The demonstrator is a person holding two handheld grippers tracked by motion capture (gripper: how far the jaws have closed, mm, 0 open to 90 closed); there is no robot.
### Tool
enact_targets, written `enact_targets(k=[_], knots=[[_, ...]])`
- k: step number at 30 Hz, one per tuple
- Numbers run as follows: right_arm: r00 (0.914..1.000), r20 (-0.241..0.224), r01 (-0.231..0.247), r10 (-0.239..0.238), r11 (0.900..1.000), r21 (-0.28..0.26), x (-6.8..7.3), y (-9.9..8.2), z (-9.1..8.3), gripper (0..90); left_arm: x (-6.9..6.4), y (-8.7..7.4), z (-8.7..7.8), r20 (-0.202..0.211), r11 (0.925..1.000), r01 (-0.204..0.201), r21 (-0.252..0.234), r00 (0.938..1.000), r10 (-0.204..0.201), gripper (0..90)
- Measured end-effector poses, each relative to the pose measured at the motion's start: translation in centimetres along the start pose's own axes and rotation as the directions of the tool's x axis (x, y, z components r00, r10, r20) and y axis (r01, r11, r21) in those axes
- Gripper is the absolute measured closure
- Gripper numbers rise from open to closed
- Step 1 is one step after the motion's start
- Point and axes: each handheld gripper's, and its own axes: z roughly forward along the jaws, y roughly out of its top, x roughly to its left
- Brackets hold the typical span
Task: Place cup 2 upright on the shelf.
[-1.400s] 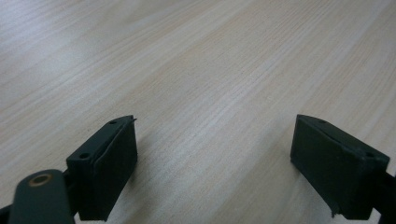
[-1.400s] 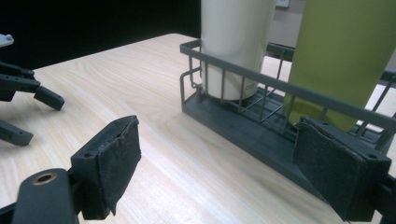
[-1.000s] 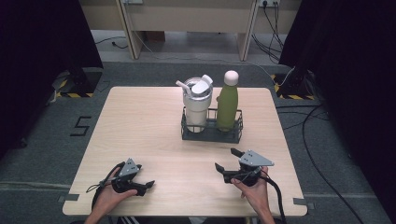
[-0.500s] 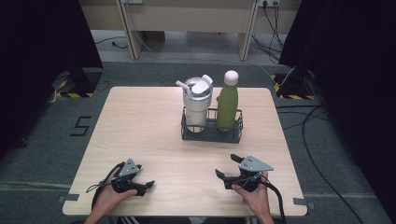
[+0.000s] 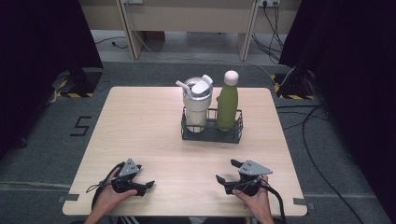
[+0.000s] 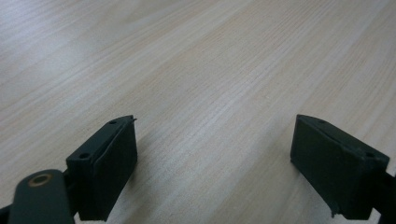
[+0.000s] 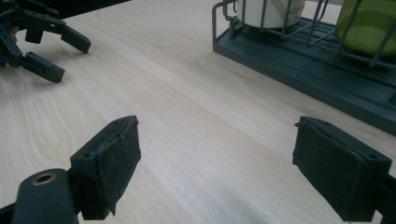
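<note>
Your table (image 5: 140,126) is the biggest thing here, a pale wooden top. On it, toward the far edge and a little right of centre, stands the dark wire rack (image 5: 211,132). It holds the two things you are most likely after: a white lidded tumbler (image 5: 196,103) in its left bay and a green bottle (image 5: 227,100) with a pale cap in its right bay, both upright and side by side. The rack's wire walls probably serve to keep the tall vessels from tipping, so a lift would likely need to go straight up before it goes sideways.

Both your hands rest near the near edge, well apart from the rack. Your right gripper (image 5: 228,172) sits toward the near right corner with its jaws spread wide and nothing between them; in the right gripper view they frame bare wood with the rack's base ahead to the right, so it looks the better placed of the two to reach forward. Your left gripper (image 5: 146,186) lies toward the near left corner, jaws likewise wide apart and empty, over bare table in its own view (image 6: 212,154). No reach has begun; this reads as a ready posture.
</note>
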Motion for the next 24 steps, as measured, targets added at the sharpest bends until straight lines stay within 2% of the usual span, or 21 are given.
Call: enact_targets(k=[14,24], knots=[[1.0000,-0.001,-0.007,0.007,0.9983,0.057,0.0,-0.8,0.1,15.2,0.0,0.0,0.0,0.000,1.0000,0.000,0.000,1.0000,0.000,14.2],[0.9999,0.006,-0.009,0.008,0.9921,0.125,0.1,-1.4,0.3,15.1,0.0,0.0,0.0,0.000,1.0000,0.000,0.000,1.0000,0.000,14.1]])
